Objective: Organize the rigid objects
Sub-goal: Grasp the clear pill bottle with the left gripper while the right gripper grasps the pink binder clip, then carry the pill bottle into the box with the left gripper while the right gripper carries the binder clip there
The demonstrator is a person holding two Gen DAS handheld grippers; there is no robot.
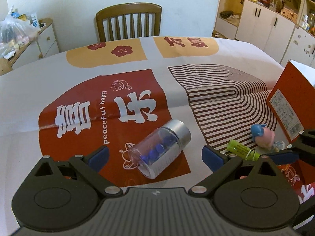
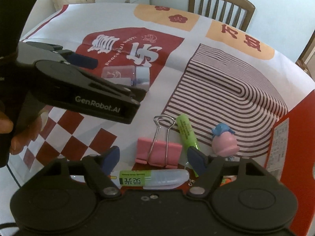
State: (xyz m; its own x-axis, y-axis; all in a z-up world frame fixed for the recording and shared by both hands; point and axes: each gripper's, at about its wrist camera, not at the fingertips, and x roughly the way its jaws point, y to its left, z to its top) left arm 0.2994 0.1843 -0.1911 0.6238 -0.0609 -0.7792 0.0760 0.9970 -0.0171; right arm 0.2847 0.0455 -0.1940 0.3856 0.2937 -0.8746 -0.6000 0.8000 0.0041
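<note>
A clear jar (image 1: 160,150) with a silver lid and blue pieces inside lies on its side on the tablecloth. My left gripper (image 1: 155,157) is open with the jar between its blue pads, not gripped. The jar also shows in the right wrist view (image 2: 128,76), partly behind the left gripper's body. My right gripper (image 2: 153,160) is open over a pink binder clip (image 2: 158,153). A green highlighter (image 2: 187,132), a green-labelled tube (image 2: 153,179) and a pink and blue figurine (image 2: 225,140) lie around it.
A red box (image 1: 289,102) stands at the right of the table, also in the right wrist view (image 2: 289,147). A wooden chair (image 1: 129,20) stands beyond the far table edge. Cabinets (image 1: 271,17) are at the back right.
</note>
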